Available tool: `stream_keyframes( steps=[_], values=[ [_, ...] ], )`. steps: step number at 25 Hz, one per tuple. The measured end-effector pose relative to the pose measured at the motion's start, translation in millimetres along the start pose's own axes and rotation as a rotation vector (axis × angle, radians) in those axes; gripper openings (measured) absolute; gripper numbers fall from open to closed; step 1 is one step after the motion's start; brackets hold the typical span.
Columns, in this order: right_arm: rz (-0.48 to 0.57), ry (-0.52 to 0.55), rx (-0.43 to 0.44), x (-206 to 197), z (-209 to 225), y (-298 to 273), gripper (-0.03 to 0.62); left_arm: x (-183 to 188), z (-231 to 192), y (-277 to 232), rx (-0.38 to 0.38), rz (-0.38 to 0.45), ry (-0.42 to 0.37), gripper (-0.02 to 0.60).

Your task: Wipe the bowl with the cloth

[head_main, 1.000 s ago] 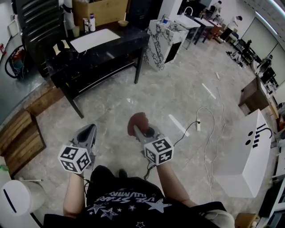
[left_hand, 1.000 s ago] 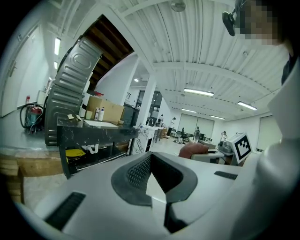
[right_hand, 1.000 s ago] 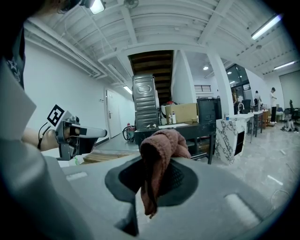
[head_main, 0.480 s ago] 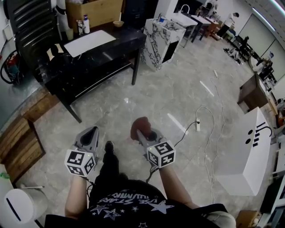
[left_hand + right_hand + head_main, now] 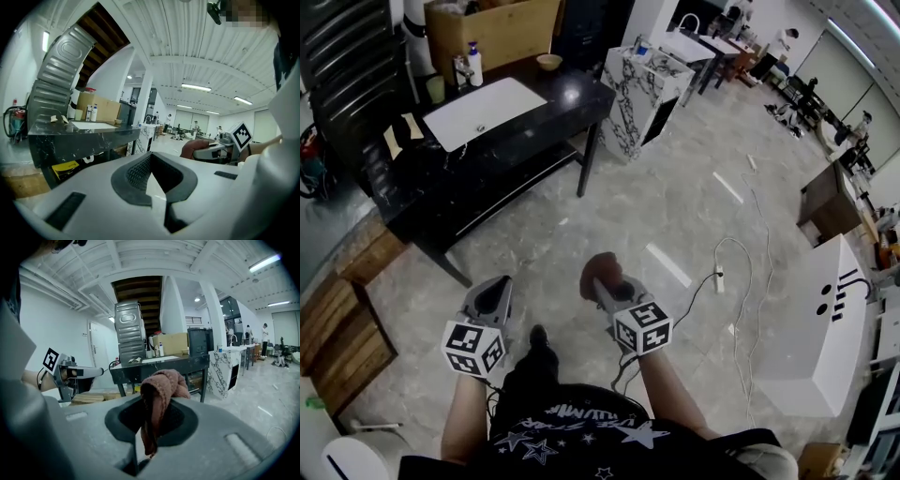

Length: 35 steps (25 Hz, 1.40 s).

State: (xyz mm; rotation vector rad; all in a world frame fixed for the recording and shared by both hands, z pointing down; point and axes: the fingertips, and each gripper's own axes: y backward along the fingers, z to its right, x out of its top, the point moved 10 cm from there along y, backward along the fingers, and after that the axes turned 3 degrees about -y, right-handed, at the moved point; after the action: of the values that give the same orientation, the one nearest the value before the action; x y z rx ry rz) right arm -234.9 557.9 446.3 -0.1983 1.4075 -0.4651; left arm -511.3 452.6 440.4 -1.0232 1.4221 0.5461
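1. I am holding my right claw [image 5: 151, 425] clamped on the cloth [image 5: 161, 387]. The reddish-brown cloth is bunching above the jaws and hanging down between them.
2. I am holding my left claw [image 5: 151, 180] with its jaws together, and nothing is between them.
3. I am judging that the step in hand is bringing the cloth to the bowl. The grip should be firm, with enough cloth free in front for wiping.
4. The bowl [image 5: 549, 62] is sitting at the far end of the black counter [image 5: 553, 98], beyond a white board [image 5: 483, 111] and well apart from both claws.
5. I think the left claw should be steadying the bowl by its rim while the right one is wiping inside.
6. White letters are showing on my shirt [image 5: 572, 417], but I am not managing to read them. The bottle [image 5: 474, 64] label is too small to read.
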Motion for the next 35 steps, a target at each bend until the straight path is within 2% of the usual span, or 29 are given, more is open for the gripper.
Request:
stream_keyframes(
  steps=[7,13,20,26,31,35],
  values=[
    [0.021,0.014,-0.041,69,21,-73,0.048,36,-79,-50,-0.02,0.01,0.019,0.006],
    [0.019,-0.011,-0.092,89,34,-114,0.049,47,-121,-89,-0.058,0.0,0.024,0.006],
    [0.007,-0.019,-0.11,84,54,-137,0.049,49,-135,-126,-0.105,-0.007,0.004,0.006],
    [0.003,-0.066,-0.104,84,87,-158,0.049,51,-139,-159,-0.098,-0.047,0.007,0.006],
    [0.009,-0.069,-0.076,97,133,-186,0.049,64,-146,-204,-0.055,-0.048,0.002,0.006],
    [0.018,-0.064,-0.04,118,185,-208,0.049,75,-140,-256,-0.029,-0.064,0.019,0.006]
  ],
)
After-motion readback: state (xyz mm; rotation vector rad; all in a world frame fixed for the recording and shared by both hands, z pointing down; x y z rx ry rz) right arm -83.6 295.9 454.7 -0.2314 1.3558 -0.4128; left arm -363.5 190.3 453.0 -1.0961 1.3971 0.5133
